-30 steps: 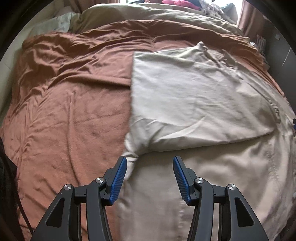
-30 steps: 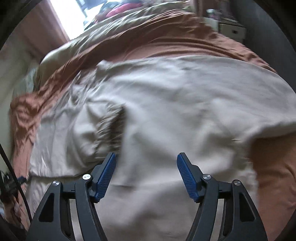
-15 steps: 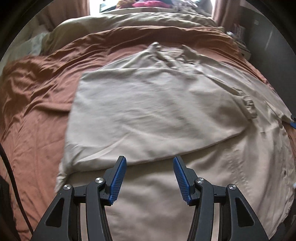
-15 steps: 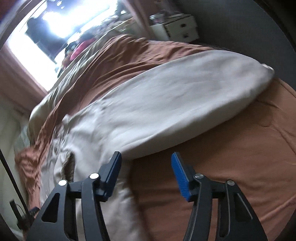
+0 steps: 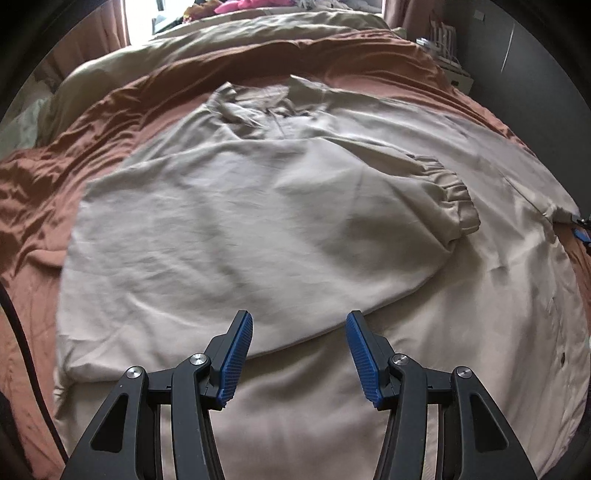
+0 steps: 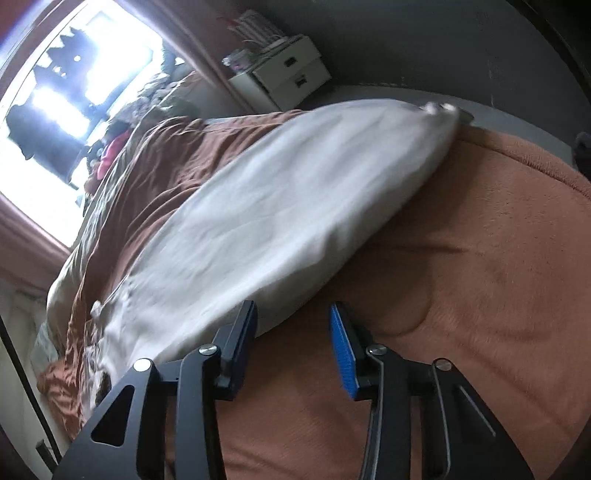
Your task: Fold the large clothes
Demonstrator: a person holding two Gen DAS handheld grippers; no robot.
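Note:
A large beige shirt (image 5: 280, 221) lies spread on the rust-brown bedspread (image 5: 74, 155). Its left side is folded over the body, with an elastic cuff (image 5: 456, 195) lying at the right. My left gripper (image 5: 299, 325) is open and empty, just above the folded edge near the shirt's hem. In the right wrist view the shirt's unfolded right side (image 6: 266, 221) stretches away, its far end at the bed's edge. My right gripper (image 6: 293, 317) is open and empty, at the shirt's near edge over the bedspread (image 6: 461, 295).
A beige duvet (image 5: 240, 33) and pink items (image 5: 251, 5) lie at the head of the bed. A white drawer unit (image 6: 288, 77) stands by the dark wall on the right. A bright window (image 6: 74, 92) is behind the bed.
The left gripper has swung right, from the shirt's left edge to over its middle. The right gripper has swung right off the shirt to its right edge over the bedspread.

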